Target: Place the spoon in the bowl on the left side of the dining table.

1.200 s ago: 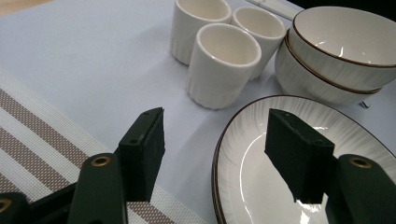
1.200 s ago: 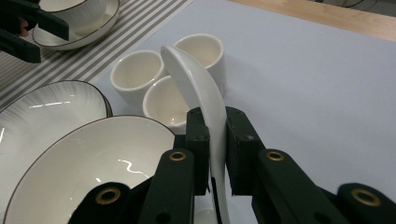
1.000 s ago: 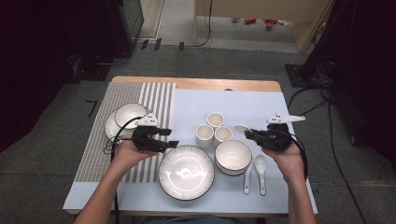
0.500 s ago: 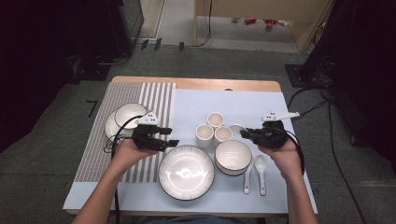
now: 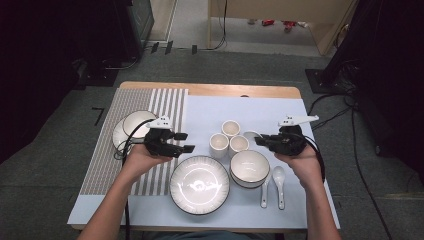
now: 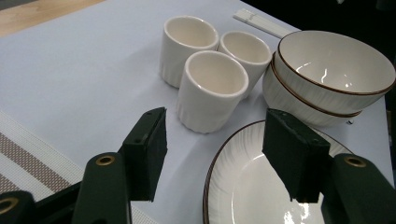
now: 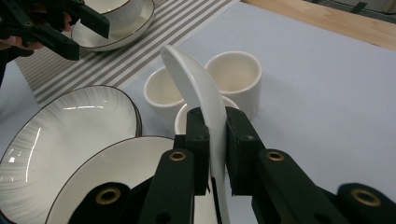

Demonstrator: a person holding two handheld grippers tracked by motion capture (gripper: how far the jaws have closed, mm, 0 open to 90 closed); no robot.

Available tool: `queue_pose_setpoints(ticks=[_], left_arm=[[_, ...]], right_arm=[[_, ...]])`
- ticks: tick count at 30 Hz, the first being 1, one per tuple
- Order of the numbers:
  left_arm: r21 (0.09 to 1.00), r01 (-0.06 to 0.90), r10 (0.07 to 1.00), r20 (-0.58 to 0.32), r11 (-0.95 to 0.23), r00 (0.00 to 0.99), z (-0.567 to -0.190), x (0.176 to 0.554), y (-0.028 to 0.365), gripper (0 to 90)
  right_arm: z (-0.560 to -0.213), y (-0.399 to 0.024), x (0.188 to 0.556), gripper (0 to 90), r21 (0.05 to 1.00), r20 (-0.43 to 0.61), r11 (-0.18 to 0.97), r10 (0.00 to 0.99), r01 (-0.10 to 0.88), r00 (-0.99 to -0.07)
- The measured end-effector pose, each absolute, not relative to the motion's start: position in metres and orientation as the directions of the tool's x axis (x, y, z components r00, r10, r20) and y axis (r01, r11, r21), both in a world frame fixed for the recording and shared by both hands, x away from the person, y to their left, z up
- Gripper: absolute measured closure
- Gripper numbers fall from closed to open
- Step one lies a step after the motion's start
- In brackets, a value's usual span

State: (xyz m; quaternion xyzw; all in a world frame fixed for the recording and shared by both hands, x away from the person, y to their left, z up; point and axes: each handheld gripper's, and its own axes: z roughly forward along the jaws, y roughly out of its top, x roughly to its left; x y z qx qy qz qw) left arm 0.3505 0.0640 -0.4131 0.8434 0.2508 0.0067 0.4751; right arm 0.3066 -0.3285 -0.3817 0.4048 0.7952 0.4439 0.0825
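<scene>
White glazed porcelain makes up nearly everything on the table (image 5: 210, 90). A pale blue cloth (image 5: 210, 107) covers most of its top, with a striped grey mat (image 5: 107, 165) along the left side. On the cloth stand three ribbed cups (image 5: 230, 129) in a tight cluster, two bowls (image 5: 249, 167) stacked one inside the other with thin brown rims, and a large plate (image 5: 199, 184) with a fluted border just beside them. Two spoons (image 5: 278, 175) lie side by side to the right of the stacked bowls. Another bowl set on a plate (image 5: 131, 125) sits on the mat behind the left gripper (image 5: 187, 142).

The right gripper (image 7: 215, 123) pinches a third spoon (image 7: 196, 88) between its pads, edge-on, so the handle runs down between the jaws and the shallow curved scoop rises above them. It is plain, glossy and white. It hangs above the right edge of the cup cluster and the far rim of the stacked bowls, clear of both; the cups stand closest in front of it.

The left gripper hovers over the boundary of mat and cloth, jaws spread with nothing between them, facing the nearest cup and the big plate's rim.

Count: three cups, three spoons, three bowls, two plates.
</scene>
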Motion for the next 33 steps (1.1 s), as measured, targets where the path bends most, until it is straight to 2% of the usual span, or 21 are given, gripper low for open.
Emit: queue_pose_setpoints(ticks=[33], left_arm=[[0.822,0.385,0.391,-0.220,-0.419,0.894,-0.406,0.341,0.051,41.8]], right_arm=[[-0.382,-0.309,0.299,81.4,0.775,0.224,0.325,0.662,0.543,-0.715]])
